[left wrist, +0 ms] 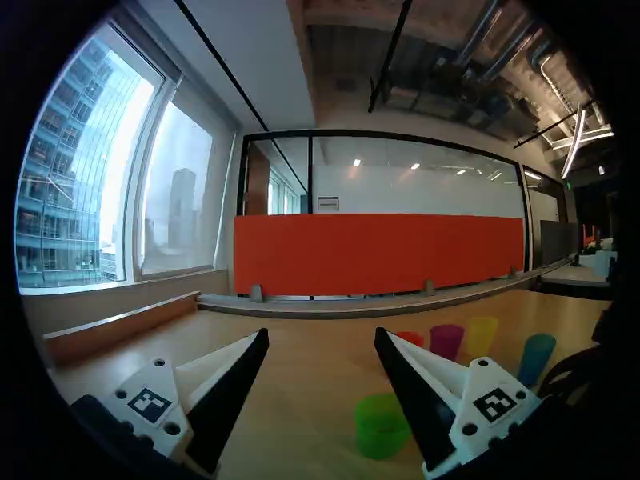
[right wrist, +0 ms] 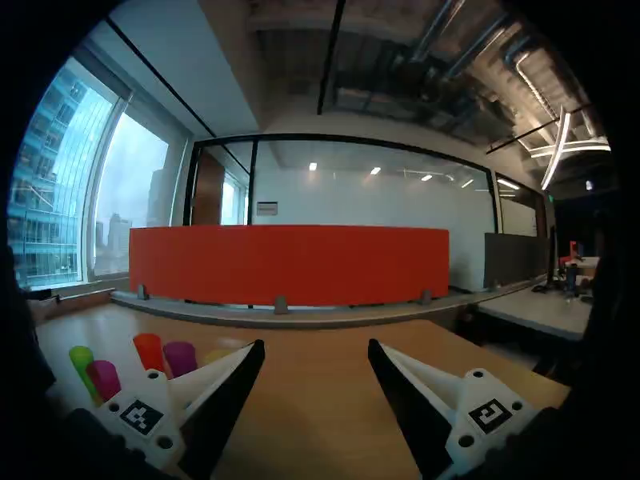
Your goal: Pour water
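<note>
My left gripper [left wrist: 320, 336] is open above a wooden table [left wrist: 312, 384], with nothing between its fingers. A green cup [left wrist: 380, 424] stands on the table just inside its right finger. Farther back on the right stand a red cup [left wrist: 410, 338], a purple cup [left wrist: 446, 340], a yellow cup [left wrist: 482, 334] and a blue cup [left wrist: 535, 358]. My right gripper [right wrist: 316, 346] is also open and holds nothing. To its left stand a green cup [right wrist: 80, 364], a magenta cup [right wrist: 104, 378], a red cup [right wrist: 149, 350] and a purple cup [right wrist: 180, 356]. A yellow cup [right wrist: 216, 354] is half hidden behind the left finger.
An orange partition [left wrist: 376, 252] runs along the table's far edge. Large windows [left wrist: 88, 184] with a wooden ledge are on the left. Another desk [right wrist: 528, 308] lies beyond the table's right edge.
</note>
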